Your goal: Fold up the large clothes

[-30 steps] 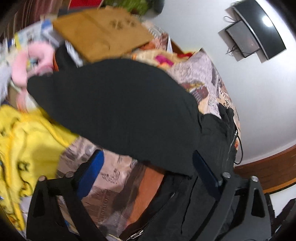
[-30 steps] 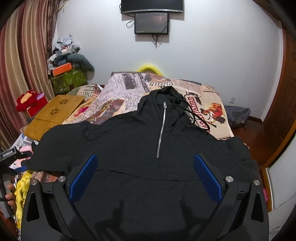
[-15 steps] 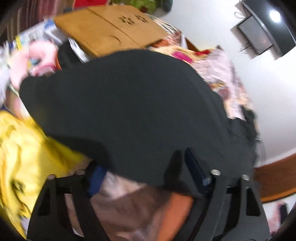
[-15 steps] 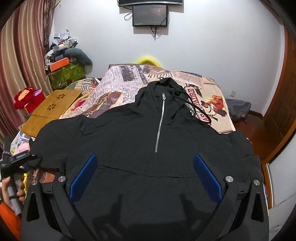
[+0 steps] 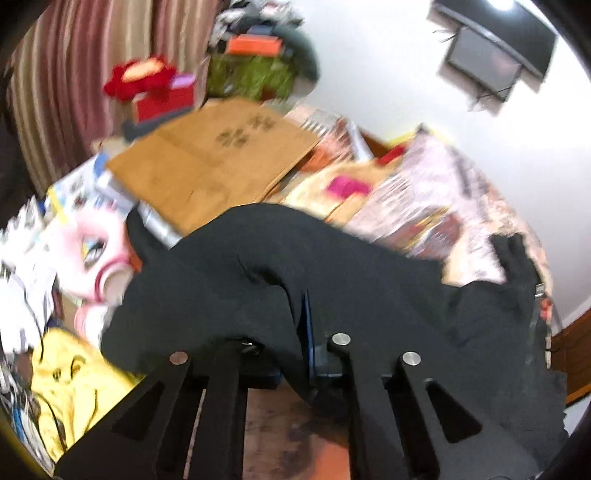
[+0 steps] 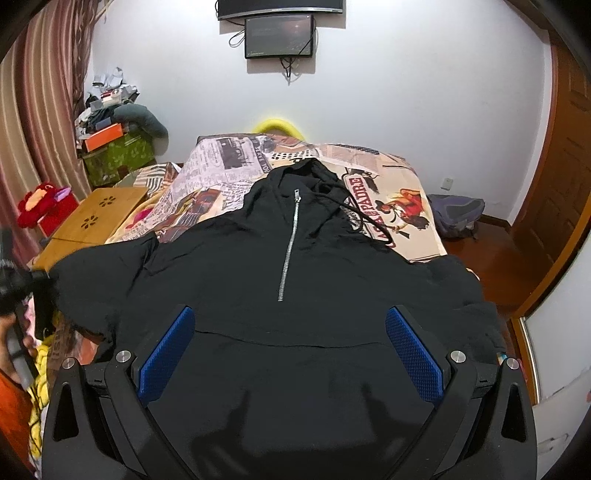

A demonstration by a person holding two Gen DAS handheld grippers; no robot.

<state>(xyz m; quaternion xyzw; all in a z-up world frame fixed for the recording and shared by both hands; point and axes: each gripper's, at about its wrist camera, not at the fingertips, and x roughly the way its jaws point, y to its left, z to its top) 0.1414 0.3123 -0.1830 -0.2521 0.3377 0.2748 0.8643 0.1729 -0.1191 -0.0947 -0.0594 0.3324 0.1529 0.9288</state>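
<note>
Left wrist: hand-held gripper (image 5: 301, 325) now clamped on hoodie sleeve (image 5: 229, 280).

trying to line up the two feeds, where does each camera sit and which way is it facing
Left wrist: on the left gripper, angled down across the black hoodie sleeve toward the wooden board; its fingers pinch the fabric.
Right wrist: on the right gripper, facing up the bed to the wall; open blue pads, a hand at the left edge.
Shared: hoodie, board, wall screens.
</note>
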